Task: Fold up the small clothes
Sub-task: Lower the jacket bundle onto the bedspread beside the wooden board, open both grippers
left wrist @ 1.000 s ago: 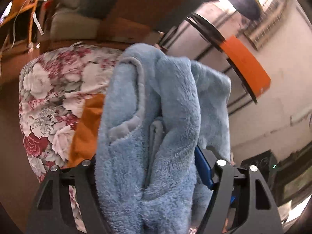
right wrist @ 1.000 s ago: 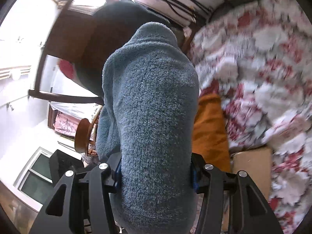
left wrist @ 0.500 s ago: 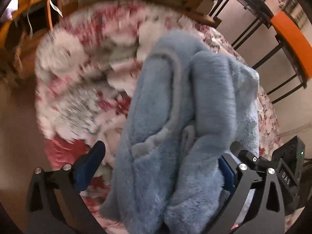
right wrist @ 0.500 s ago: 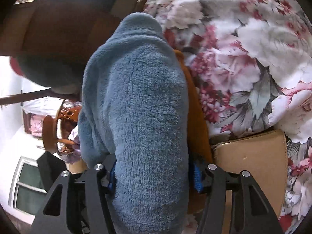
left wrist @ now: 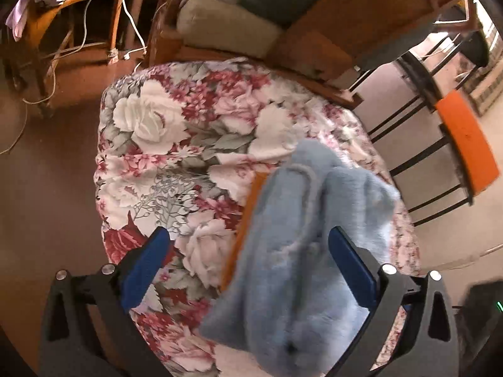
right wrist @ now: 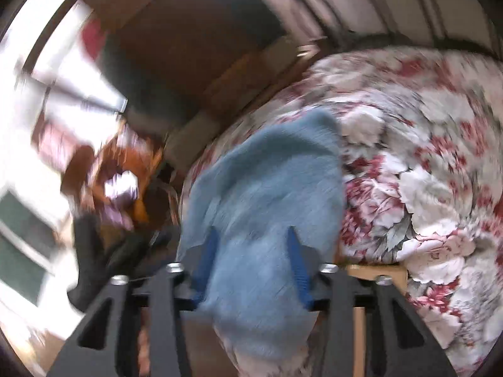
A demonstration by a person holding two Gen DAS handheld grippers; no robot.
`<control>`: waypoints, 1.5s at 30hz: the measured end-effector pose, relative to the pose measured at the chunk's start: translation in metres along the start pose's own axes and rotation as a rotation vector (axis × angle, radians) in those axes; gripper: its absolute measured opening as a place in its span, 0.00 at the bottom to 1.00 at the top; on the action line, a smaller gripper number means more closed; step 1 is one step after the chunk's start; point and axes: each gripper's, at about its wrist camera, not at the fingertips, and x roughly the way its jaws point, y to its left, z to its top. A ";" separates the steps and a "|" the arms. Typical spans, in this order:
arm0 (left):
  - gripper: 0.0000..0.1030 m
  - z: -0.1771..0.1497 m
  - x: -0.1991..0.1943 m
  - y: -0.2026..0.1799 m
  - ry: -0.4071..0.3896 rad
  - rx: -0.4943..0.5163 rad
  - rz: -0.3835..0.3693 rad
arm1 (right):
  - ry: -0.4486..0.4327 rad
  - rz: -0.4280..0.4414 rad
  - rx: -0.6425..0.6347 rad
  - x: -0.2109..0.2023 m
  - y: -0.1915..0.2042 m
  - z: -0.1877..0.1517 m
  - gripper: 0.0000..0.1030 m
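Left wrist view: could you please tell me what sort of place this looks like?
Probably a lived-in home room: a floral-patterned quilt covers the work surface, with a beige cushioned wooden armchair and an orange wooden chair behind.

Brown floor (left wrist: 63,144); cushioned wooden sofa (left wrist: 226,28); wooden chair (left wrist: 94,6) with cables; black rack (left wrist: 424,125). Bright window (right wrist: 47,100), probably, much blurred.

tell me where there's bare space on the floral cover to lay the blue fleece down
The floral cover is bare on its left and far half, between the floor edge and the sofa. The near right is crowded: blue fleece over an orange cloth.
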 end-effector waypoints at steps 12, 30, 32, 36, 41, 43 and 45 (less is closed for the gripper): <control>0.96 0.002 0.051 0.024 0.105 -0.040 0.114 | 0.200 -0.060 -0.163 0.057 0.010 -0.053 0.09; 0.95 -0.010 0.006 0.028 0.001 -0.070 0.135 | 0.169 -0.076 -0.182 0.048 0.027 -0.049 0.23; 0.95 -0.017 -0.014 0.026 -0.025 -0.066 0.142 | 0.127 -0.055 -0.191 0.033 0.032 -0.046 0.29; 0.95 -0.030 -0.047 0.016 -0.067 -0.055 0.128 | 0.069 -0.024 -0.169 0.007 0.033 -0.043 0.29; 0.95 -0.047 -0.042 0.001 -0.025 0.068 0.244 | 0.084 -0.075 -0.156 0.005 0.025 -0.047 0.36; 0.96 -0.050 -0.023 0.004 0.012 0.104 0.338 | 0.138 -0.109 -0.151 0.021 0.018 -0.051 0.37; 0.96 -0.054 0.000 0.010 0.080 0.113 0.413 | 0.154 -0.109 -0.134 0.028 0.012 -0.056 0.37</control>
